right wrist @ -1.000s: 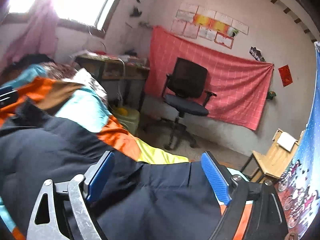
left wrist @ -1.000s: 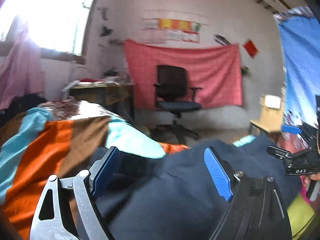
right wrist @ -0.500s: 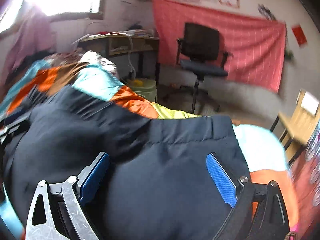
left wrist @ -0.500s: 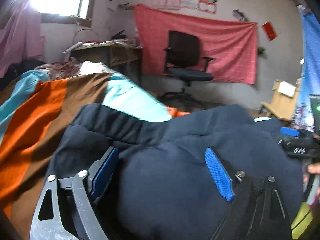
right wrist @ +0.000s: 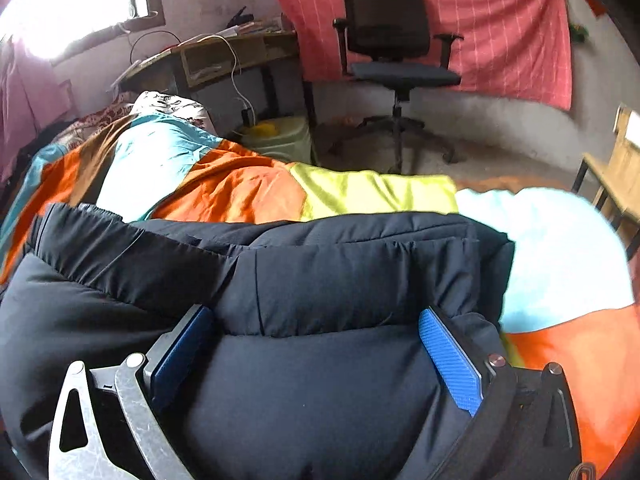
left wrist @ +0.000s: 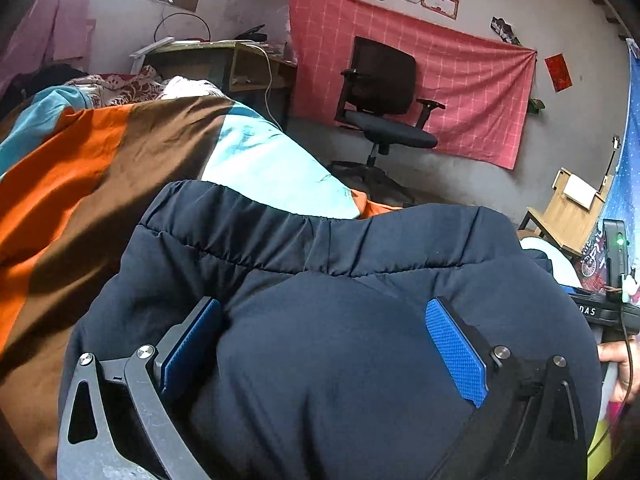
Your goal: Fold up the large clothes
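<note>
A dark navy padded jacket (left wrist: 320, 280) lies bunched on a bed with an orange, brown, teal and yellow striped cover (left wrist: 80, 184). My left gripper (left wrist: 324, 344) is open, its blue pads wide apart, with the jacket's puffy fabric bulging between them. My right gripper (right wrist: 316, 352) is also open, pads wide apart, resting on the jacket (right wrist: 320, 280) near its folded hem edge. The right gripper's body shows at the far right of the left wrist view (left wrist: 600, 312). The bed cover shows beyond the jacket in the right wrist view (right wrist: 248, 188).
A black office chair (left wrist: 380, 96) stands by a red cloth on the far wall. A cluttered wooden desk (left wrist: 216, 60) stands beside the bed's head. A wooden chair (left wrist: 568, 208) is at the right. A pale bin (right wrist: 280, 136) sits on the floor by the bed.
Both grippers have tilted down and moved in over the jacket. The jacket now fills more of both views and lies lower and flatter on the bed.
</note>
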Tool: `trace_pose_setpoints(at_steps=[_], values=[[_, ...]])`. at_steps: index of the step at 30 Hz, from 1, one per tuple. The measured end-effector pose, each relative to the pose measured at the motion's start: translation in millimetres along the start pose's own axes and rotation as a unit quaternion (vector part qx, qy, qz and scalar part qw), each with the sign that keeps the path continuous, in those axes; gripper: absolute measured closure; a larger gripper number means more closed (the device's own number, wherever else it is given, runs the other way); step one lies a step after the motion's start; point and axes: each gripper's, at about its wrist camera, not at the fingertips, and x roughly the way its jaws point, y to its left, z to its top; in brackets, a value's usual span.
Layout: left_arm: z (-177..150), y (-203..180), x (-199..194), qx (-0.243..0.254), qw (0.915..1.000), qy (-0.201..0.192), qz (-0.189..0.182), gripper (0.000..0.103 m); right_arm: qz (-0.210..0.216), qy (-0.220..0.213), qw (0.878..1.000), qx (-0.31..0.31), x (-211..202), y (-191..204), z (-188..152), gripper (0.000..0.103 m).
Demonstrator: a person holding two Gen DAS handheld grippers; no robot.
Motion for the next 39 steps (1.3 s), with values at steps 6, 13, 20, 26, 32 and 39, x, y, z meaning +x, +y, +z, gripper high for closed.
trace_pose_setpoints(at_steps=[6, 13, 20, 26, 32, 39], values=[[0, 0, 1, 0.002, 1.0, -0.008, -0.003, 0.002, 0.011, -0.01, 1.0, 0.012, 2, -4, -2, 0.0], [-2, -3, 0, 0.002, 0.9999, -0.014, -0.003, 0.002, 0.01, -0.019, 1.0, 0.012, 3, -3, -3, 0.0], [-12, 7, -17, -0.018, 0.9974, -0.053, -0.046, 0.003, 0.003, -0.032, 0.999, 0.009, -2, -3, -7, 0.0], [-32, 8, -56, -0.033, 0.995, -0.094, -0.001, 0.003, -0.009, -0.09, 0.996, 0.005, -25, 1, -24, 0.0], [-32, 28, -88, -0.039, 0.9954, -0.085, 0.021, 0.003, -0.048, -0.12, 0.992, -0.007, -52, 4, -29, 0.0], [-23, 85, -88, -0.096, 0.9951, -0.002, -0.026, 0.003, -0.031, -0.101, 0.993, -0.061, -89, -21, -35, 0.0]])
